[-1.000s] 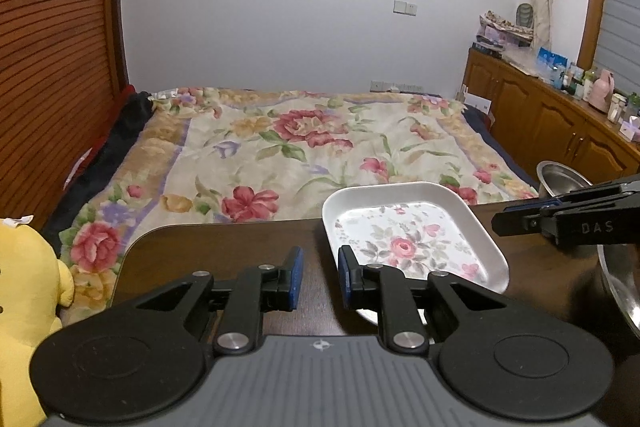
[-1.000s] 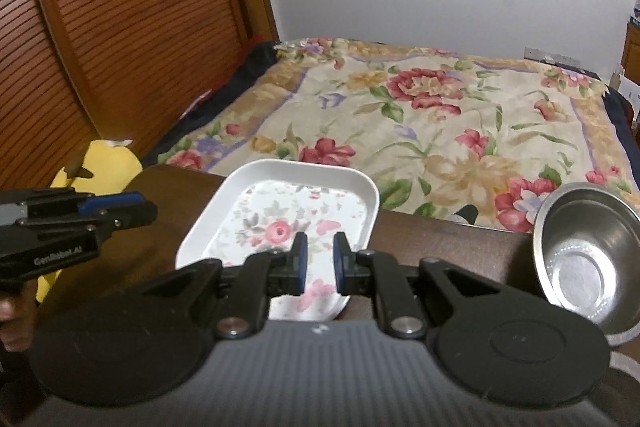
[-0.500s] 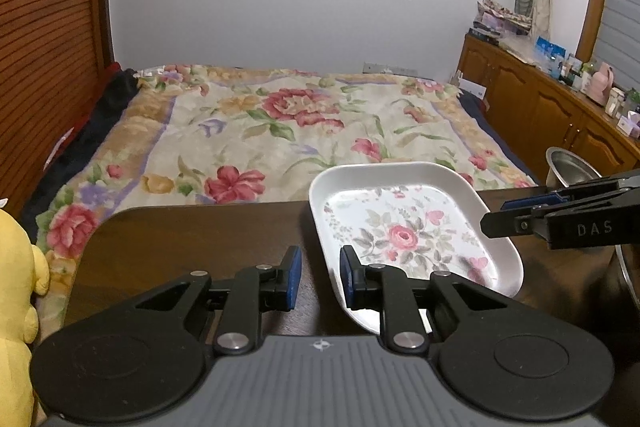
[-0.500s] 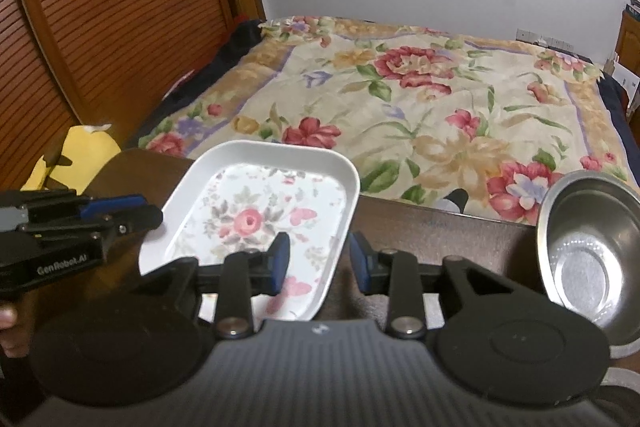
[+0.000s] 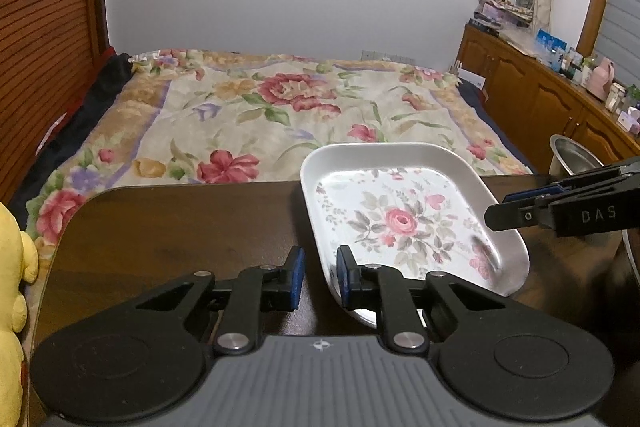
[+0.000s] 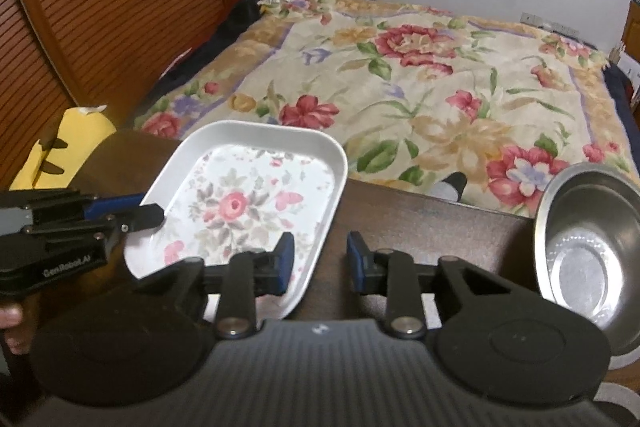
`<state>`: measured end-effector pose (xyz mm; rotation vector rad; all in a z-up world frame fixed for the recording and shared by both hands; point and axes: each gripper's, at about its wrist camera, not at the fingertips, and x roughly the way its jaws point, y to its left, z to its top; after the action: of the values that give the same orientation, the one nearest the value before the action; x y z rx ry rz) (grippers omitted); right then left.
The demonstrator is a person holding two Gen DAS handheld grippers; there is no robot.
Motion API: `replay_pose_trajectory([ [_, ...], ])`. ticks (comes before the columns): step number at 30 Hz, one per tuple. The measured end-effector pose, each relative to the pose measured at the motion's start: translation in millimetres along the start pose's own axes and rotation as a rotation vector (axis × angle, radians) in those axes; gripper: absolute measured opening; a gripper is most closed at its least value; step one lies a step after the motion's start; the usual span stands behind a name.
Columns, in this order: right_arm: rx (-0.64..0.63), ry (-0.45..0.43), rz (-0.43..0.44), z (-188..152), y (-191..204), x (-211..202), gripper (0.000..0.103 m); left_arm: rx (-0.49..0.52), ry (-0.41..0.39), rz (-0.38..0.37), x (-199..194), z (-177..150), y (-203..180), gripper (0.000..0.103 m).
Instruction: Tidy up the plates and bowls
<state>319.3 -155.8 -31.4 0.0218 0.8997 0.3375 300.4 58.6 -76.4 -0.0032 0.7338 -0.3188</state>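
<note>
A floral plate (image 5: 408, 223) with a raised white rim is seen lying flat on the dark table (image 5: 180, 223), its long axis running from the near edge toward the far edge, where the bed (image 5: 280, 115) begins. To its right, well apart across bare wood, a steel bowl (image 6: 588, 243) is set near the table's right end. The plate's near right edge is straddled by the right tool (image 6: 316, 259), whose jaws are spread wide and empty, one finger over the plate and one outside it. The left tool (image 5: 318, 279) is held at the plate's near left corner with a narrower gap, nothing gripped; whether its right finger touches the rim cannot quite be told. The right tool is judged nearer to a usable grip on the rim. A yellow plush toy (image 5: 12, 291) is seen beyond the table's left end.
</note>
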Motion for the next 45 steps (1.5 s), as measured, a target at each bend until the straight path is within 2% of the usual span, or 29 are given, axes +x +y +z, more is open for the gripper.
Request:
replay_pose_trajectory([
  [3, -0.011, 0.033, 0.041, -2.7, 1.4, 3.1, 0.024, -0.002, 0.005, -0.003, 1.3, -0.7, -0.1, 0.017],
  [8, -0.042, 0.053, 0.052, -5.0, 6.0, 4.9, 0.020, -0.003, 0.011, -0.007, 2.5, 0.0, -1.6, 0.011],
  [11, -0.054, 0.057, 0.053, -5.0, 6.9, 4.4, 0.019, 0.001, 0.011, 0.004, 2.2, -0.9, -2.7, 0.011],
  [14, -0.054, 0.056, 0.054, -4.9, 5.4, 3.6, 0.014, -0.001, 0.013, 0.008, 0.2, -1.6, -3.1, 0.011],
  [25, -0.023, 0.001, 0.090, -8.8, 4.3, -15.4, 0.013, 0.008, -0.013, 0.019, -19.5, -0.4, -5.2, 0.011],
  [45, -0.034, -0.110, 0.121, -21.0, 23.0, -71.7, 0.013, 0.027, -0.114, 0.029, -95.4, -3.2, -21.6, 0.012],
])
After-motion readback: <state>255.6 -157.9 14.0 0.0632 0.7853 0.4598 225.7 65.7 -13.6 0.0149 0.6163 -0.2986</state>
